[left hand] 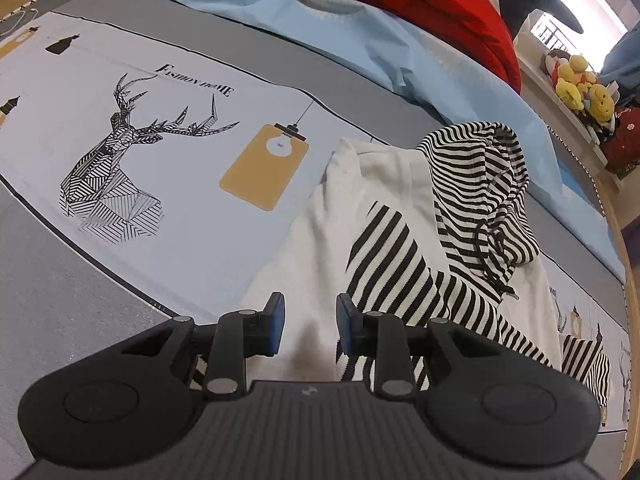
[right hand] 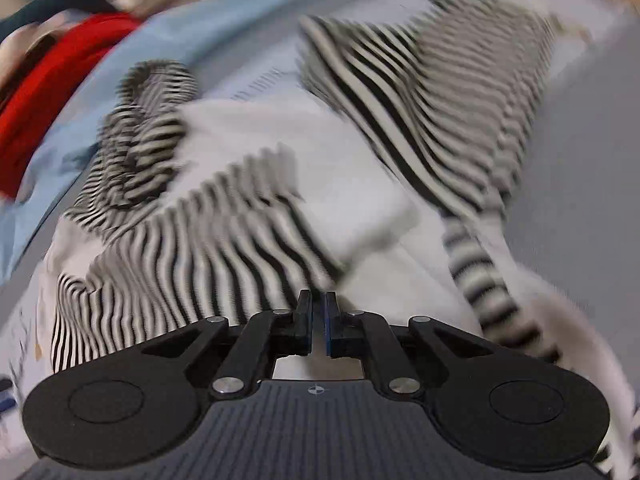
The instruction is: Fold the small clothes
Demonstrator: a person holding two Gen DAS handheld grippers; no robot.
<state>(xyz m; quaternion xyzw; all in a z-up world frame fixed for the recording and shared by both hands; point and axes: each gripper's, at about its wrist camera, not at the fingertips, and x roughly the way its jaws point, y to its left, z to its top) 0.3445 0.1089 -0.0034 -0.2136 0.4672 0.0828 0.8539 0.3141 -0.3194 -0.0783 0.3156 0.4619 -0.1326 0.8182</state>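
Observation:
A small white hoodie (left hand: 320, 248) with black-and-white striped sleeves and hood (left hand: 488, 184) lies on the printed bed cover (left hand: 168, 184). My left gripper (left hand: 310, 308) hovers over its white body, blue pads apart and nothing pinched between them. The right wrist view is blurred by motion. In it the hoodie (right hand: 256, 136) spreads ahead, one striped sleeve (right hand: 224, 240) running down to my right gripper (right hand: 319, 300). Its pads stand almost together with a thin pale strip of cloth between them, at the sleeve's end. A second striped sleeve (right hand: 420, 92) lies at the far right.
A deer print (left hand: 116, 160) and a yellow lamp print (left hand: 264, 168) mark the cover left of the hoodie. A light blue sheet (left hand: 360, 40) and a red quilt (left hand: 420, 4) lie behind it. Plush toys (left hand: 580, 84) sit on a shelf past the bed's wooden edge (left hand: 628, 264).

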